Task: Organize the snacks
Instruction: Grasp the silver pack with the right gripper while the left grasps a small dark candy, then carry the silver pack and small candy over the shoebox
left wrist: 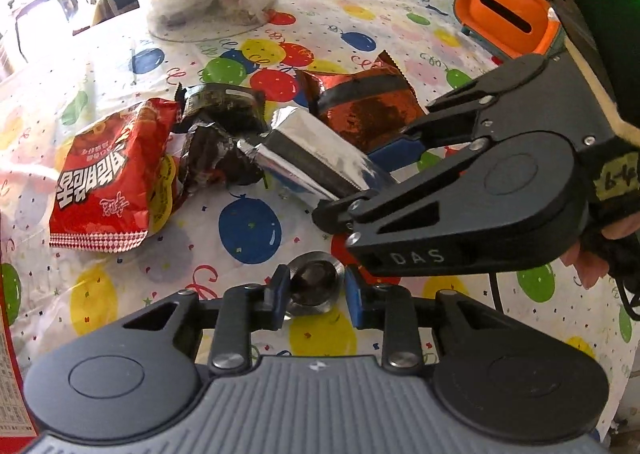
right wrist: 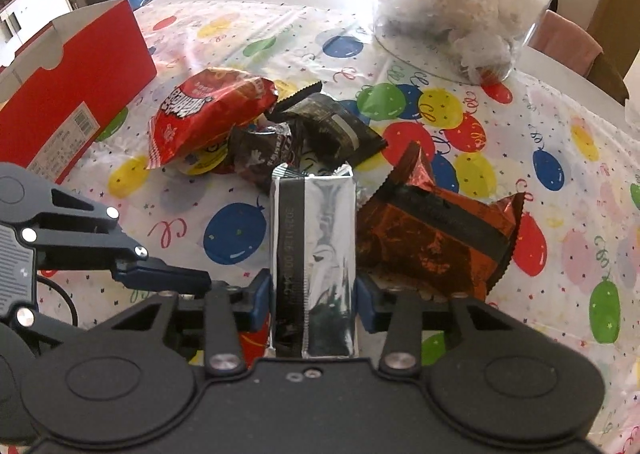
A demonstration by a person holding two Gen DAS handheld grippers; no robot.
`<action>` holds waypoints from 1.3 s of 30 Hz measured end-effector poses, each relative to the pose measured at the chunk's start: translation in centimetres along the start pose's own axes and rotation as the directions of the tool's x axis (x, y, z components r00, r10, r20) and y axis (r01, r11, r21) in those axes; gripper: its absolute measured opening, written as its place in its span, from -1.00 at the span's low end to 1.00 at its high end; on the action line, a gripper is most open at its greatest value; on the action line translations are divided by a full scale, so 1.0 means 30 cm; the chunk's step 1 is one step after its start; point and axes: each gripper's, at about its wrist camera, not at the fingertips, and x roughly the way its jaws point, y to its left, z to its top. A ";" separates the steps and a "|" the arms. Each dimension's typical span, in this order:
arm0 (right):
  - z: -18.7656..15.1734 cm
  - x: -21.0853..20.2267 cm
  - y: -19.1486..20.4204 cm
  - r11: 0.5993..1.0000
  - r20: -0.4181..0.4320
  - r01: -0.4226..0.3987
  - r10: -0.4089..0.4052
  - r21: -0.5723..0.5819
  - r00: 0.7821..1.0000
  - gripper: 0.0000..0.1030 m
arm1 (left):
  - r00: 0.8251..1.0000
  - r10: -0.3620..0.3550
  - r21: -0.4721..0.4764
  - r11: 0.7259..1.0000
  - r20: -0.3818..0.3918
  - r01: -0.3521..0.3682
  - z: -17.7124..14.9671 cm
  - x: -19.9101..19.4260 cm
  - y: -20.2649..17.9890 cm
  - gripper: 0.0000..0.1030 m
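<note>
The red box [right wrist: 76, 94] runs off the frame's left edge; its label print is too small; the clear bag [right wrist: 460, 2], upper right, is overexposed.

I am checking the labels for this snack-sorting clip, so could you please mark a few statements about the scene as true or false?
1. The right gripper is closed on the silver foil packet. True.
2. The left gripper has a small round foil-wrapped piece between its fingers. True.
3. The red cardboard box lies to the right of the snack pile in the right wrist view. False: it lies to the left.
4. The red snack bag with white lettering is already in the box. False: it lies on the balloon-print tablecloth.
5. The metallic red-brown packet lies right beside the silver one. True.
</note>
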 end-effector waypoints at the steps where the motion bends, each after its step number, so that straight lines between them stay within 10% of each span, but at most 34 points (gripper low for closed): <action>1: -0.002 -0.003 -0.001 1.000 0.002 0.002 -0.002 0.003 1.000 -0.20 | 1.000 0.003 -0.007 1.000 0.001 -0.003 -0.001 -0.002 0.001 -0.47; 21: -0.048 -0.220 0.067 0.998 0.060 -0.001 -0.003 0.061 0.998 -0.20 | 0.993 0.079 -0.191 0.980 0.093 -0.060 -0.059 -0.236 0.090 -0.48; 39: 0.129 -0.403 0.372 1.000 0.158 -0.017 0.020 -0.018 0.987 -0.20 | 0.960 0.200 -0.299 0.945 0.195 -0.136 -0.106 -0.608 0.336 -0.48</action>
